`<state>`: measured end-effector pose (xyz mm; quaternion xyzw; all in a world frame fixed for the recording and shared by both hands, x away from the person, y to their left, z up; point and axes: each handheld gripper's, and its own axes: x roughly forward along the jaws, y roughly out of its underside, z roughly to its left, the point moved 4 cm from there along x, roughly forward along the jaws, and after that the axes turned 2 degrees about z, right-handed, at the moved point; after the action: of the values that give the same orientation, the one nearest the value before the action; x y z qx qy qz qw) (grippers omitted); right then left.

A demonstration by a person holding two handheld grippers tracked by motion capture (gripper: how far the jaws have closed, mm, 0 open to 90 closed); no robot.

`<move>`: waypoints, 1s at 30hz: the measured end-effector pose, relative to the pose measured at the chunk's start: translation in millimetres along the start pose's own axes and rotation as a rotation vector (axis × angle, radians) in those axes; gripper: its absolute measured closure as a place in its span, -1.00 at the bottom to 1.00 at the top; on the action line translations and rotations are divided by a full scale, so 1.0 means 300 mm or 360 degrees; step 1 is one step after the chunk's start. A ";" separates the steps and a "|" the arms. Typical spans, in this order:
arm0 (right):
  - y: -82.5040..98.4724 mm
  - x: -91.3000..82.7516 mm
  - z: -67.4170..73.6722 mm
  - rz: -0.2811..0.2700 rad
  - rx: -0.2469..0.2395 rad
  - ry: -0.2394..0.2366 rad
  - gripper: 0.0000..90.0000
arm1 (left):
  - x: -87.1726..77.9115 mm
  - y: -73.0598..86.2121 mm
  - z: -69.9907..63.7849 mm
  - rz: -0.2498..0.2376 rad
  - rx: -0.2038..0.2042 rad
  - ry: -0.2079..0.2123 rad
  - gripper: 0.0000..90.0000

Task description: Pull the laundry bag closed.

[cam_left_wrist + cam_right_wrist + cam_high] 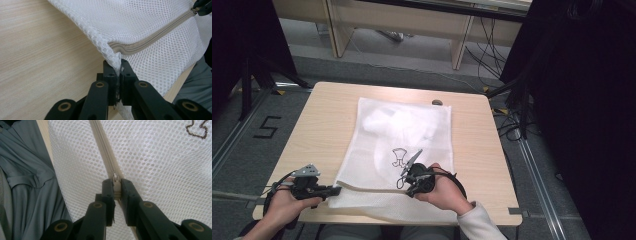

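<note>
Lower left of the high view: left gripper (333,190) clamps the corner of the mesh bag (402,135), which lies flat at table (312,130) centre. Lower centre: right gripper (406,176) pinches the zipper pull (115,178). Mesh is light, soft and limp; hold seam and pull, keeping the zipper (150,40) taut.

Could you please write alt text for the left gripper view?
The left gripper is shut on the corner of a white mesh laundry bag, just below the end of its beige zipper. The bag lies on a light wooden table.
</note>
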<state>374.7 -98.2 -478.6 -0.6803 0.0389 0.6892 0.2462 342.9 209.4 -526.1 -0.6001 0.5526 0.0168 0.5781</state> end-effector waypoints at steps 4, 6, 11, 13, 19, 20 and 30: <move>0.005 -0.004 -0.004 -0.0002 -0.0018 0.0002 0.83 | 0.001 0.000 -0.001 -0.0009 -0.0004 -0.0004 0.89; 0.007 -0.006 0.003 -0.0010 0.0028 -0.0020 0.83 | 0.001 0.000 -0.001 -0.0008 -0.0010 0.0008 0.90; 0.020 -0.011 -0.003 -0.0008 0.0024 -0.0015 0.83 | 0.000 0.000 0.001 0.0002 -0.0001 0.0002 0.90; 0.024 -0.013 -0.004 -0.0016 0.0040 -0.0013 0.83 | 0.000 0.000 0.001 0.0000 -0.0001 0.0005 0.89; 0.029 -0.017 -0.005 -0.0011 0.0028 -0.0021 0.83 | 0.000 0.000 0.000 -0.0001 -0.0005 0.0003 0.89; 0.030 -0.018 -0.005 -0.0007 0.0031 -0.0016 0.83 | 0.002 0.000 -0.001 -0.0007 -0.0015 0.0003 0.90; 0.043 -0.025 -0.009 -0.0018 0.0050 -0.0016 0.83 | 0.001 0.000 -0.001 -0.0006 -0.0014 0.0002 0.89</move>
<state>372.0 -112.6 -475.3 -0.6730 0.0447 0.6906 0.2610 343.1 209.0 -526.2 -0.6037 0.5518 0.0178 0.5751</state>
